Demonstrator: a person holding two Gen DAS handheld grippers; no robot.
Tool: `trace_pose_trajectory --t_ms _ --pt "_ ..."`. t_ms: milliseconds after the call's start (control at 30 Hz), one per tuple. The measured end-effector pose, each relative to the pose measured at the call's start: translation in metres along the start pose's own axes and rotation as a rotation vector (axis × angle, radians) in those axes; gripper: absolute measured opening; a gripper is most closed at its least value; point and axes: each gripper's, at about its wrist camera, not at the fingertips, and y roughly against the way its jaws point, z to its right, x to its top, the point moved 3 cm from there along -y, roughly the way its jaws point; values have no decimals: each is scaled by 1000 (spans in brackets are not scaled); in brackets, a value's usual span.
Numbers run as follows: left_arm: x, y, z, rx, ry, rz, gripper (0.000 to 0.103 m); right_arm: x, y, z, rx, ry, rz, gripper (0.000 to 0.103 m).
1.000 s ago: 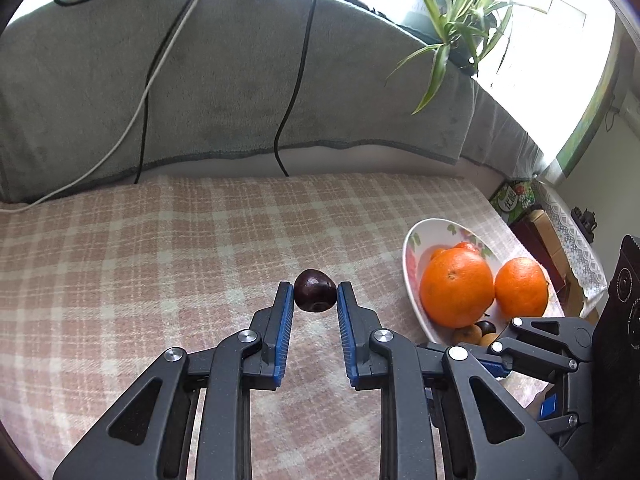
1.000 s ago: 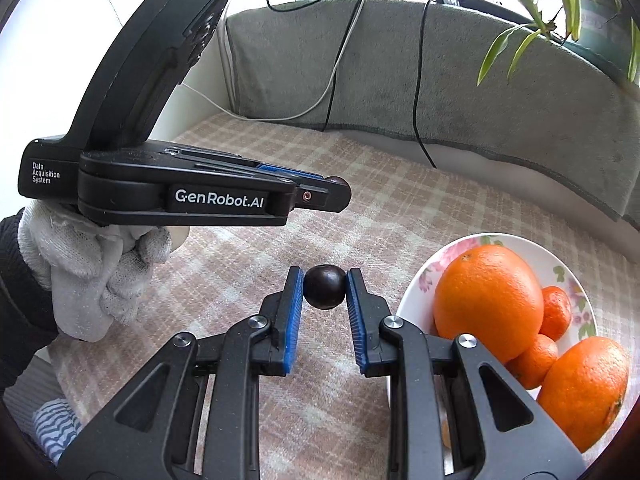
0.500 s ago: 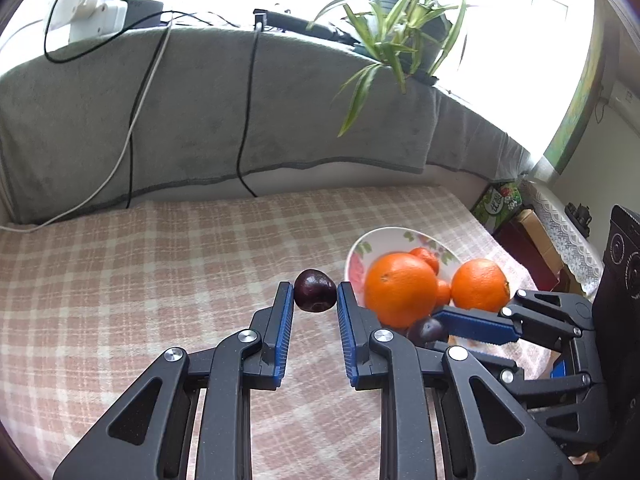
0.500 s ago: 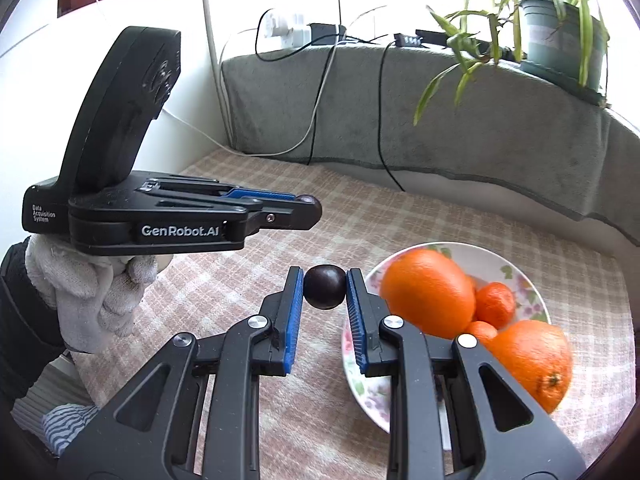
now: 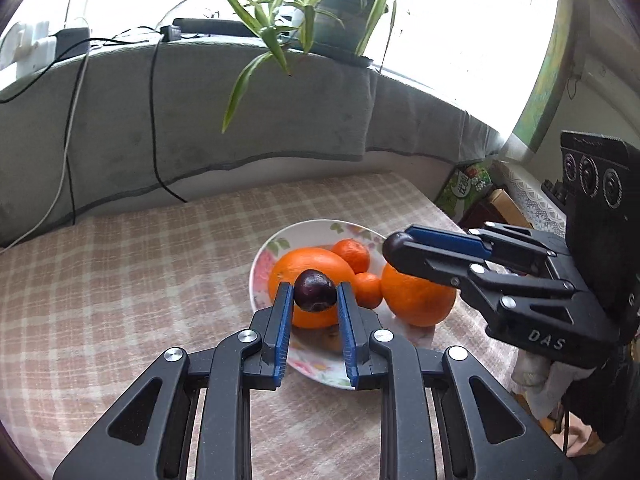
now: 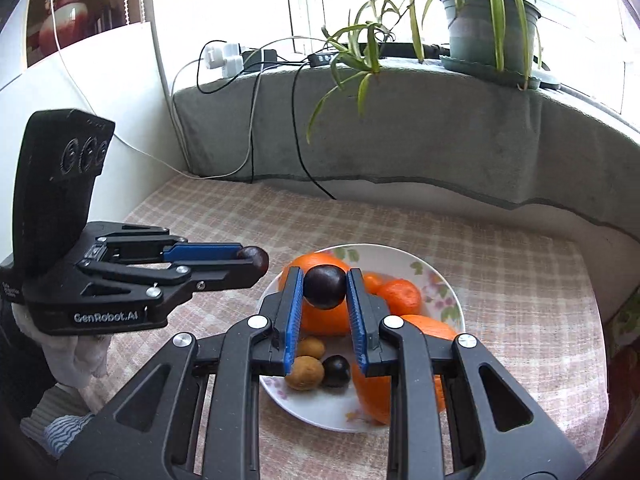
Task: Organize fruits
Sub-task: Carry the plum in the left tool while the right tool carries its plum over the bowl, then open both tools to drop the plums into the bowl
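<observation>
- The floral plate (image 6: 448,292) is crowded: two big oranges (image 5: 308,276) and small tangerines (image 6: 400,296) fill its far and right parts
- Near rim holds kiwis (image 6: 306,372) and a dark plum (image 6: 337,370) (little bare plate)
- Checked tablecloth (image 5: 120,288) lies open to the left

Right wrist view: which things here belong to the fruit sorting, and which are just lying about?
Part of the job:
- dark plum clamped in the right tool
- second plum clamped in the left tool
- floral plate
- oranges, mandarins, two kiwis, a dark plum on the plate

Lying about:
- potted plant
- power strip
- cables
- checked tablecloth
</observation>
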Motion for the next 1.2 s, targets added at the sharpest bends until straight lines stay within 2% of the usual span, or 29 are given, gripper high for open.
trace_pose_trajectory --t_ms 267,500,833,933,967,1033,1067,1133,1200 --pt "-2 -14 34 -24 -59 -18 21 14 -15 32 21 -65 -34 23" --pt "-5 -22 44 -34 -71 -38 21 18 -29 39 34 -74 -65 23" --pt "-2 -23 51 -22 -93 -26 21 17 -33 39 54 -88 -85 25" --pt "-2 -22 50 -20 -91 -24 29 17 -31 40 58 -98 -79 25" --pt "-2 -22 51 -20 -92 -23 29 17 -30 40 59 -101 -76 27" --pt "-1 -22 50 -16 -94 -21 29 17 -28 41 67 -107 -67 43" --pt "-1 -21 50 -13 -96 -19 29 18 -27 41 65 -109 -60 47" --pt "-2 -20 50 -11 -97 -17 30 19 -25 40 65 -114 -52 50" --pt "-2 -18 51 -8 -97 -14 41 19 -23 40 68 -121 -47 50"
